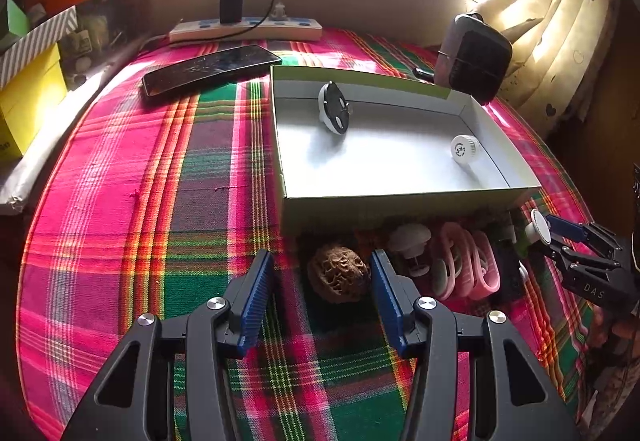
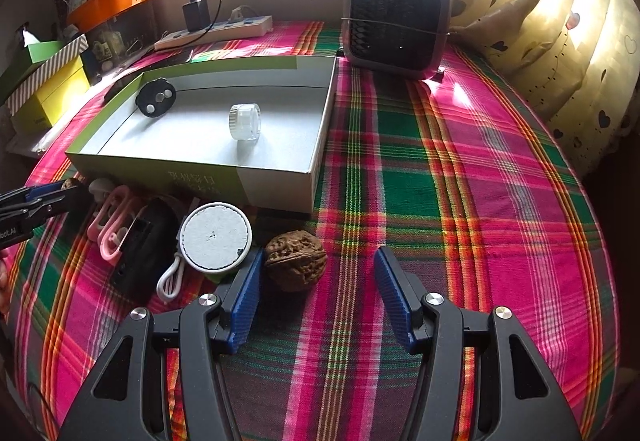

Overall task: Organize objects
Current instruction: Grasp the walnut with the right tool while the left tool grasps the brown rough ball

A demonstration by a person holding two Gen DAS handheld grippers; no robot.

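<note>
An open white box (image 1: 384,157) (image 2: 120,145) lies on the plaid cloth and holds a black-faced disc (image 1: 334,107) (image 2: 155,97) and a small clear jar with a white lid (image 1: 465,146) (image 2: 245,121). My left gripper (image 1: 322,273) is open with a walnut (image 1: 338,273) between its fingers. My right gripper (image 2: 319,273) is open, with another walnut (image 2: 295,260) just inside its left finger. In front of the box lie pink clips (image 1: 468,261) (image 2: 114,219), a white knob (image 1: 410,241), a black case (image 2: 138,249) and a round white puck with a cable (image 2: 214,237).
A cracked phone (image 1: 210,69) and a power strip with a charger (image 1: 246,27) (image 2: 216,31) lie behind the box. A small black fan (image 2: 396,17) (image 1: 472,57) stands at the back right. Yellow and striped boxes (image 1: 28,81) sit at the left, curtains at the right.
</note>
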